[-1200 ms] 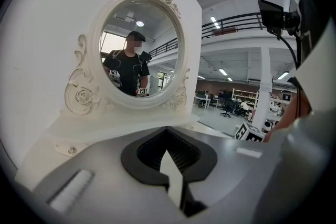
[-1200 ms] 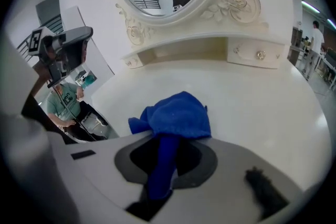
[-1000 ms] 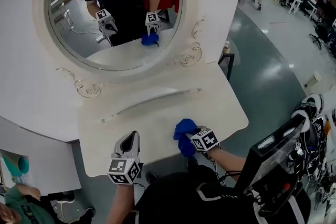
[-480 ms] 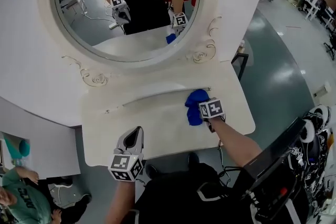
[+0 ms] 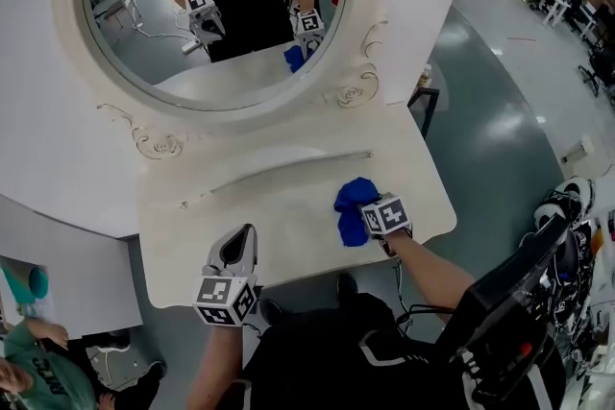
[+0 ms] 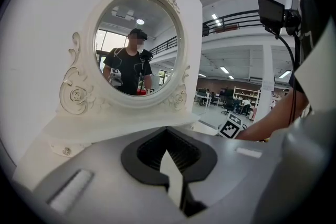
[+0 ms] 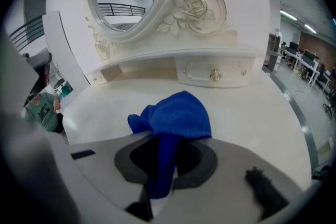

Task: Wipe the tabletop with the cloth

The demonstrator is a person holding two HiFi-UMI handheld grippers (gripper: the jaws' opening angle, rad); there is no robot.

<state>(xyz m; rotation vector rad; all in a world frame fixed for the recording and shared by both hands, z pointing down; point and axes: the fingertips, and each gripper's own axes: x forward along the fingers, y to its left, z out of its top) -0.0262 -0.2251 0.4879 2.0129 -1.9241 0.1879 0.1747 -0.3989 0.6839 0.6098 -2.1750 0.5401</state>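
Observation:
A blue cloth (image 5: 354, 205) lies bunched on the right part of the white tabletop (image 5: 279, 221). My right gripper (image 5: 367, 218) is shut on the cloth (image 7: 176, 115), with a strip of it running down between the jaws and the bulk resting on the tabletop (image 7: 252, 113) ahead of them. My left gripper (image 5: 244, 243) hangs over the table's front edge at the left, apart from the cloth. In the left gripper view, my left gripper (image 6: 173, 176) has its jaws together and holds nothing.
An oval mirror (image 5: 207, 5) in an ornate white frame stands at the back, over a raised shelf. A small drawer with a knob (image 7: 214, 76) sits under it. A person in green (image 5: 24, 370) is at lower left. Black equipment (image 5: 504, 298) stands at right.
My right gripper carried the cloth from the front edge toward the back of the table, then drew it back toward the front right. My left gripper stayed where it was.

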